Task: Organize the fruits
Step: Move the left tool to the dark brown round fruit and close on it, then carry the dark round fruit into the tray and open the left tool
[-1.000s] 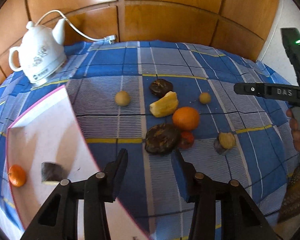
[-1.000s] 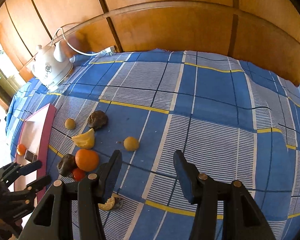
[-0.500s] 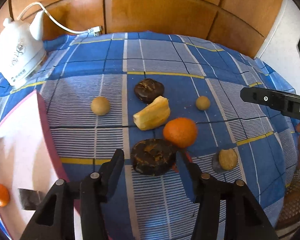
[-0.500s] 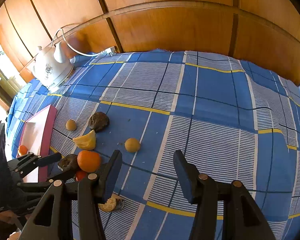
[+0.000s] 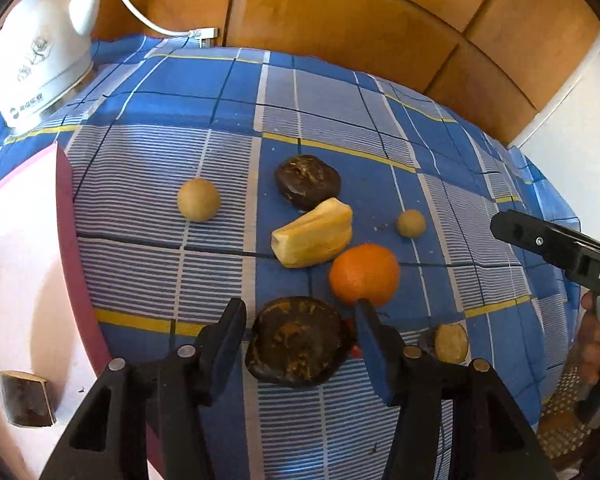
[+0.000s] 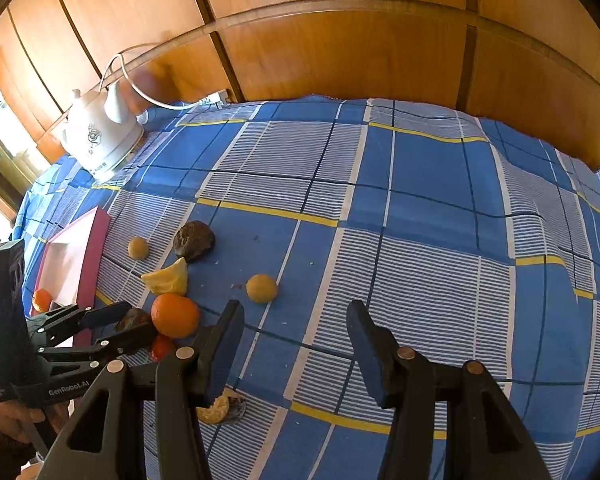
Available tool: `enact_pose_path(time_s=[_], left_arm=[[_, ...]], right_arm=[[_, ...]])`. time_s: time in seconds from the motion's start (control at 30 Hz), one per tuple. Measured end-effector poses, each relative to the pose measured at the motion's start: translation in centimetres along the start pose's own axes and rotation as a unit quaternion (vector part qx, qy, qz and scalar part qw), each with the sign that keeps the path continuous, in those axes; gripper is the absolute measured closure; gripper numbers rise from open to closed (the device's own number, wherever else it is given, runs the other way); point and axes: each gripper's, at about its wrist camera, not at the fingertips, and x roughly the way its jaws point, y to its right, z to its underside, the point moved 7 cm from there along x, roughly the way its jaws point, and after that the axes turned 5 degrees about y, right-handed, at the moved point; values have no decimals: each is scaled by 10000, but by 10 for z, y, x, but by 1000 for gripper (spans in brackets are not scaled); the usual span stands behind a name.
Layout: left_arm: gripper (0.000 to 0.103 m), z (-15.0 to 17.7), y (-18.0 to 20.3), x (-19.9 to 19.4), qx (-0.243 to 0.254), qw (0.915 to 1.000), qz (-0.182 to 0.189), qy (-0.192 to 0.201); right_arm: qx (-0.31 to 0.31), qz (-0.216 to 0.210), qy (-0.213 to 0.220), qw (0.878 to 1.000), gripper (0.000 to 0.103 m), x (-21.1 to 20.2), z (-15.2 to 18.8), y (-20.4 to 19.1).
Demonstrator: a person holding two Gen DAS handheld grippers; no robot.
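Note:
Fruits lie on the blue checked cloth. My left gripper is open, its fingers on either side of a dark brown fruit, not closed on it. Just beyond lie an orange, a yellow fruit wedge, a second dark fruit and two small tan round fruits. A small red fruit sits by the orange. My right gripper is open and empty above the cloth, right of the fruits. The left gripper shows in the right wrist view.
A pink-rimmed white tray at the left holds a small orange and a dark block. A white electric kettle with a cord stands at the back left. A cracked tan fruit lies at the right. Wooden panels run behind.
My left gripper has moved forward and right from beside the tray until its open fingers straddle the near dark fruit. The right gripper has stayed still.

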Motion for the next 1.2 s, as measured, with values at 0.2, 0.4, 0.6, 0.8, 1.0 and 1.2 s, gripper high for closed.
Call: enact_pose_path(time_s=[0.2, 0.4, 0.6, 0.8, 1.0, 1.2], left_arm=[[38, 6, 2, -3, 207, 9998, 1, -17], [53, 9, 3, -6, 312, 9994, 127, -10], [53, 11, -3, -16, -22, 9995, 291, 133], [53, 15, -11, -41, -42, 9990, 187, 410], [53, 22, -19, -65, -108, 9976, 87, 683], [53, 27, -33, -92, -314, 9947, 35, 981]], right_arm=[[-29, -32, -33, 10000, 49, 1, 2, -2], [-193, -125, -100, 9997, 49, 3, 4, -10], [-710, -760, -274, 9942, 49, 4, 15, -43], [-1555, -1280, -538, 9780, 56, 6, 41, -90], [-1613, -1460, -815, 9726, 57, 20, 58, -106], [-1410, -1448, -929, 9749, 58, 32, 62, -111]])
